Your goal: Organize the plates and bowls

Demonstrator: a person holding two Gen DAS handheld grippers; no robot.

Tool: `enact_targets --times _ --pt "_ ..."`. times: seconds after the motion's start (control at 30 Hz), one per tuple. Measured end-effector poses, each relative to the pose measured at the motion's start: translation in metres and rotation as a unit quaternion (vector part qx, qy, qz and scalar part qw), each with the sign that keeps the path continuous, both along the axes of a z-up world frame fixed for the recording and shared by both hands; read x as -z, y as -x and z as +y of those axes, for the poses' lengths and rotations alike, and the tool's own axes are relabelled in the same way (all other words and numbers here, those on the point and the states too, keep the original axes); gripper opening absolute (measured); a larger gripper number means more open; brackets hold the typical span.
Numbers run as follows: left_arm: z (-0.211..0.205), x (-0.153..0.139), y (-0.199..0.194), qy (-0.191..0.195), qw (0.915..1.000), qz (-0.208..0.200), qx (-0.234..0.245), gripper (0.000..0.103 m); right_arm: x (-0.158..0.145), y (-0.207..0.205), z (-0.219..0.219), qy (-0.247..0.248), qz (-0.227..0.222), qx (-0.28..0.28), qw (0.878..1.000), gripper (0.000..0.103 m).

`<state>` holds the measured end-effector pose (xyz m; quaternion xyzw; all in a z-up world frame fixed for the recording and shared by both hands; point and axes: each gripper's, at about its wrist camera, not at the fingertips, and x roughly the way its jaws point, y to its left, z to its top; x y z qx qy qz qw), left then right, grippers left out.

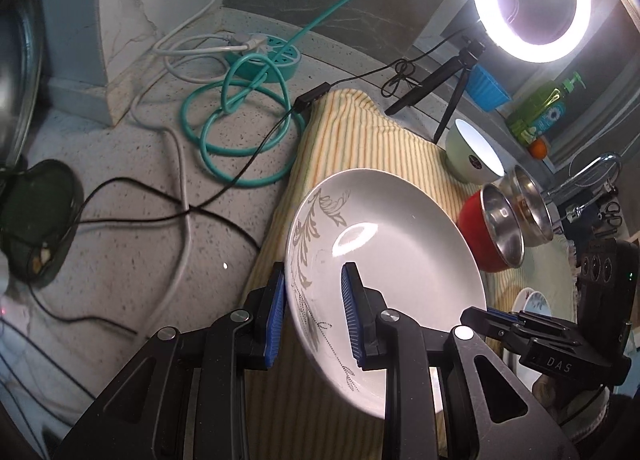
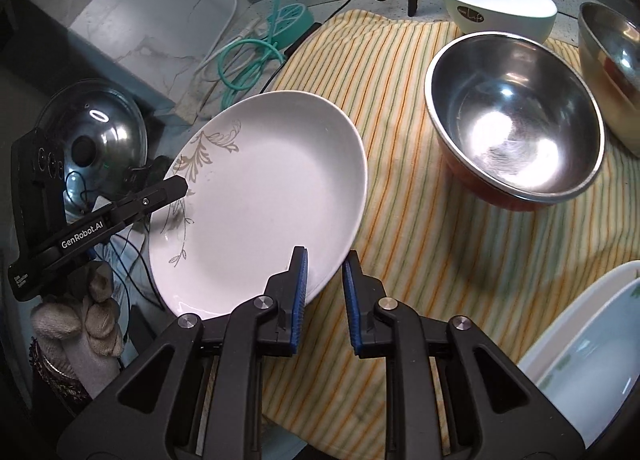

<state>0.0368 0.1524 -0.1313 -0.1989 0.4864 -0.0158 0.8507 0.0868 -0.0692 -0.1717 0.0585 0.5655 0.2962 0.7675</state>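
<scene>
Left gripper: I see my left gripper (image 1: 314, 314) clamped on the rim of the white plate (image 1: 396, 236), one blue pad on each face.
Right gripper: my right gripper (image 2: 325, 294) has the opposite rim of that plate (image 2: 272, 196) between its pads; the left pad touches the edge, but I cannot tell whether it is clamped.
Plate: tilted, clear of the striped cloth (image 2: 420, 244), with a leaf pattern along one side.
Surface: speckled counter (image 1: 132, 228) with the cloth over it, marble-look wall behind.
Around: a steel bowl (image 2: 516, 116) just beside the plate, a pale bowl (image 2: 498, 6) behind it, another patterned dish (image 2: 592, 356) at lower right.
Clutter: teal cable (image 1: 244, 128), power strip (image 1: 266, 56), ring light (image 1: 534, 0), pot lid (image 2: 96, 132).
Hand pose: a gloved hand (image 2: 80, 320) holds the left gripper; both grippers point steeply down.
</scene>
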Motion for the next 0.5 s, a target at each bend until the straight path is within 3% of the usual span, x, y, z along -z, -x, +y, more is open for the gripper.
enact_targets --times 0.5 --pt "-0.070 -0.032 0.052 0.001 0.9977 -0.045 -0.051 0.025 -0.041 0.030 -0.068 -0.022 -0.039 -0.048 0.998 0.019"
